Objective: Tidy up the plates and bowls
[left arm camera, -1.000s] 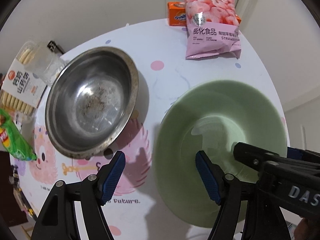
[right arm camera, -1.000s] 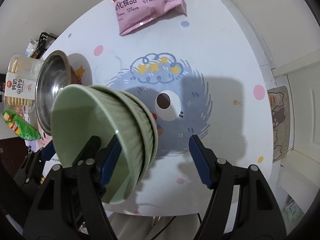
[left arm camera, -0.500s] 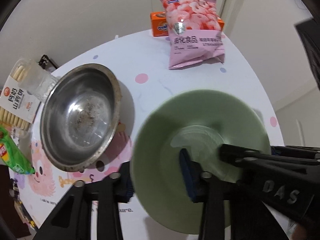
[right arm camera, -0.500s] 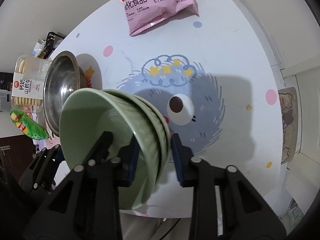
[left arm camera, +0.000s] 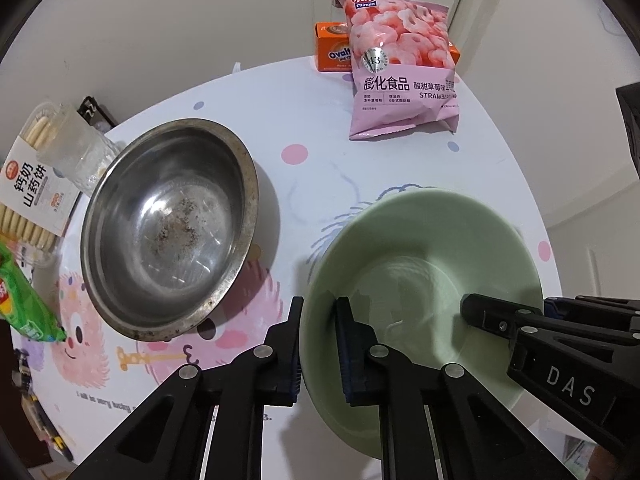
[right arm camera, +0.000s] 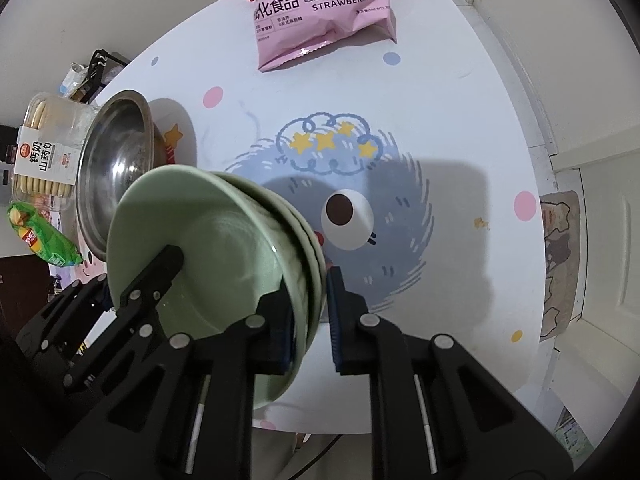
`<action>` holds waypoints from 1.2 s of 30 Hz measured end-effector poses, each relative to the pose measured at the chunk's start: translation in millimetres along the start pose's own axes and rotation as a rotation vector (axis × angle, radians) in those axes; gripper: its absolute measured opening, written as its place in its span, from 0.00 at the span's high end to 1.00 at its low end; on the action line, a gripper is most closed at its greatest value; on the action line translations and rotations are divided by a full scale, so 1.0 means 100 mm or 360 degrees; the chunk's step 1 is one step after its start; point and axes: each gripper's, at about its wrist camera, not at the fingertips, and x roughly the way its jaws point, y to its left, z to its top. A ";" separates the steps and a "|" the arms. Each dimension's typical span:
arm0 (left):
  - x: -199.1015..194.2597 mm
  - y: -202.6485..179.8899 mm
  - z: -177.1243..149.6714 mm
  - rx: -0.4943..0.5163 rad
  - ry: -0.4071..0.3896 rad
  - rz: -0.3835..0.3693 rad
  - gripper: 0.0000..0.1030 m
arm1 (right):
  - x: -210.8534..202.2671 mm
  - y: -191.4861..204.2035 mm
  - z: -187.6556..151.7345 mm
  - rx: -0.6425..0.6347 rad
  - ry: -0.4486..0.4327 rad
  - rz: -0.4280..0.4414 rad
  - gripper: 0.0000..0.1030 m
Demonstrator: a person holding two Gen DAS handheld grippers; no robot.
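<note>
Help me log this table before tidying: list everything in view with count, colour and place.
green bowls: a nested stack, at least three, pale green, near edge, both rims gripped
metal bowl: one, steel, left of the stack
snack bag: one, pink, far side
box: one, orange, behind the bag
biscuit tub: one, clear, far left
green packet: one, left edge
table: one, white with cartoons
left gripper: black, jaws shut on the stack's left rim
right gripper: black, jaws shut on its right rim
</note>
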 end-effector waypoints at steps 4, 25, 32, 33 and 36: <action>-0.02 0.01 -0.01 -0.0007 0.0001 -0.0019 0.88 | -0.01 -0.04 0.01 0.0030 0.0016 0.0038 0.84; 0.02 -0.02 -0.02 -0.0008 0.0011 -0.0001 0.75 | 0.08 -0.03 0.04 0.0034 0.0055 0.0017 0.59; 0.05 -0.01 -0.06 -0.0041 0.0022 -0.0135 0.62 | 0.14 -0.18 0.03 0.0183 0.0078 0.0264 0.67; 0.02 -0.06 -0.05 -0.0007 0.0016 -0.0081 0.69 | 0.12 -0.15 0.03 0.0165 0.0077 0.0235 0.68; 0.03 0.02 -0.01 -0.0077 0.0032 -0.0047 0.85 | 0.09 -0.10 0.05 0.0126 0.0082 0.0183 0.73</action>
